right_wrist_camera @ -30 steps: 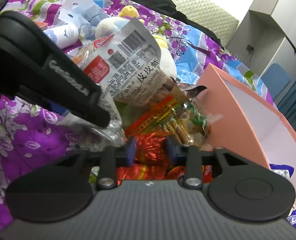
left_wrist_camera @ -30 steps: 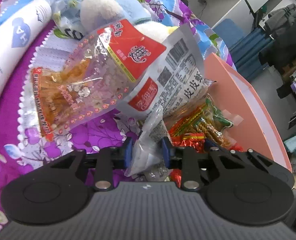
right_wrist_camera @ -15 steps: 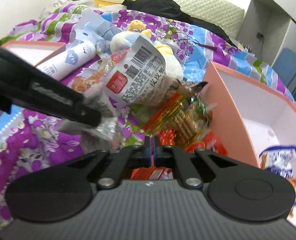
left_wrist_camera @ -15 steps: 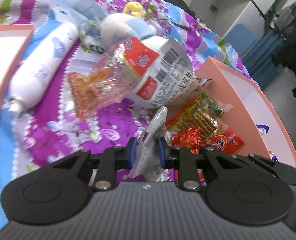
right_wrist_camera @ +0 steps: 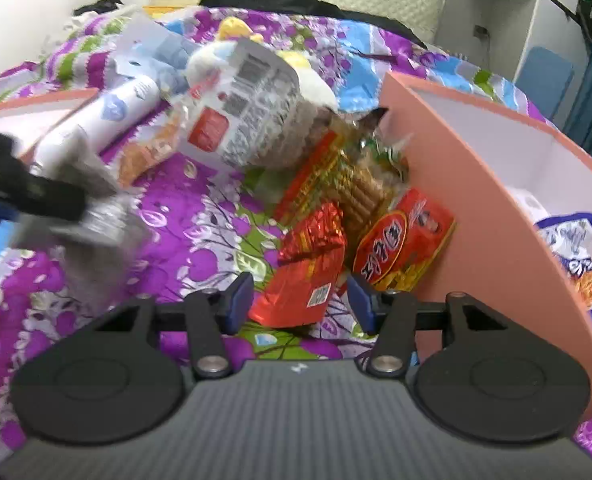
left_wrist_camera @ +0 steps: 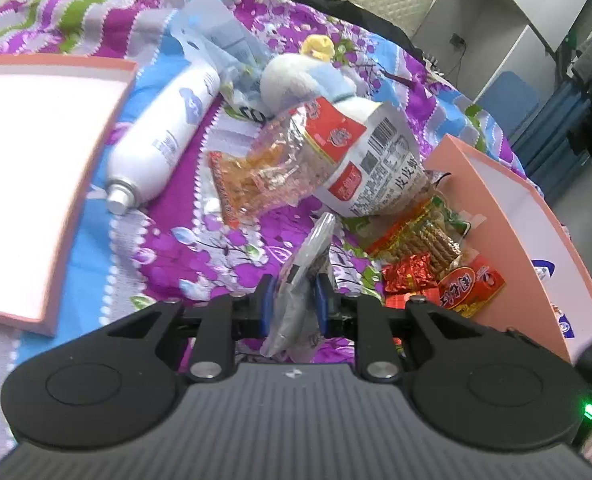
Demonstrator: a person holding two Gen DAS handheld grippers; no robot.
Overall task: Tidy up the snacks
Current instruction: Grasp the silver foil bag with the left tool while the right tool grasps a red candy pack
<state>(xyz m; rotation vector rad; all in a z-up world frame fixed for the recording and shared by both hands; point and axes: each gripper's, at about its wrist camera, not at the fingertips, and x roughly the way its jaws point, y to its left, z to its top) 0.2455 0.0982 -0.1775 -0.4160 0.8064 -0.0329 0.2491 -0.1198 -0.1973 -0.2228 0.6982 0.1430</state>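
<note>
My left gripper [left_wrist_camera: 293, 300] is shut on a silver-grey snack packet [left_wrist_camera: 302, 276] and holds it above the purple flowered bedspread; the packet shows blurred in the right wrist view [right_wrist_camera: 91, 220]. My right gripper [right_wrist_camera: 300, 300] is open, its fingers on either side of a red foil snack bag [right_wrist_camera: 308, 264] lying on the bedspread. Beside it lie an orange-red packet [right_wrist_camera: 404, 240] and a biscuit pack [right_wrist_camera: 360, 184], against the wall of a pink box [right_wrist_camera: 488, 216]. A large white-and-red shrimp snack bag [left_wrist_camera: 356, 168] and a clear orange snack bag [left_wrist_camera: 251, 180] lie further back.
A white spray bottle [left_wrist_camera: 163, 136] and a plush toy [left_wrist_camera: 304, 80] lie on the bed. A pink box lid [left_wrist_camera: 35, 184] lies at the left. The pink box holds blue-white snack bags [right_wrist_camera: 568, 232]. White shelves and a blue chair stand behind the bed.
My left gripper has lifted and drawn back left with the silver packet. My right gripper was shut half a second ago and has opened around the red foil bag while pulling back.
</note>
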